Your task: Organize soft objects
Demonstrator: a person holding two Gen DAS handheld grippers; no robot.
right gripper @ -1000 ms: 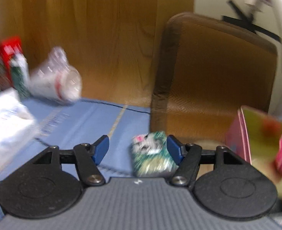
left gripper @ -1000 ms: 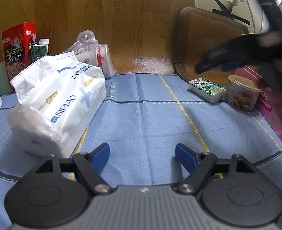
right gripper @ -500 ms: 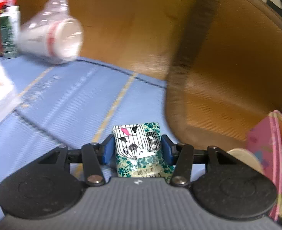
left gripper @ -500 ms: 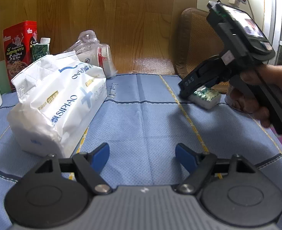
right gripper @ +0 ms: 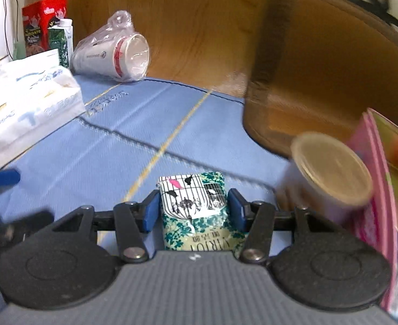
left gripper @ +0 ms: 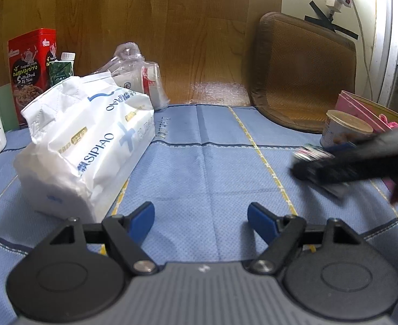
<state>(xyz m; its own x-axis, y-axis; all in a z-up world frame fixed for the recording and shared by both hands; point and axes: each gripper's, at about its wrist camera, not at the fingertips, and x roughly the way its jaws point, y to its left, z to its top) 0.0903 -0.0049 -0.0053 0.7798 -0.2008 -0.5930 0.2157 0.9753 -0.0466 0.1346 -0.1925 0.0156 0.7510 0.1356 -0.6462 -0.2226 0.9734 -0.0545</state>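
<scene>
Right hand-held gripper has the small tissue pack; the big pack is the left's to take.

Left to right: white tissue bag [left gripper: 85,146] lies on the surface's left half, long axis running away toward the far-right, just ahead-left of the left hand-held gripper [left gripper: 201,220], which is spread with nothing between its pads. Green patterned tissue pack [right gripper: 193,205] sits near the surface's right edge, long axis along the right hand-held gripper [right gripper: 193,211], pinched at both sides. A lidded cup [right gripper: 331,170] stands just right of it.
</scene>
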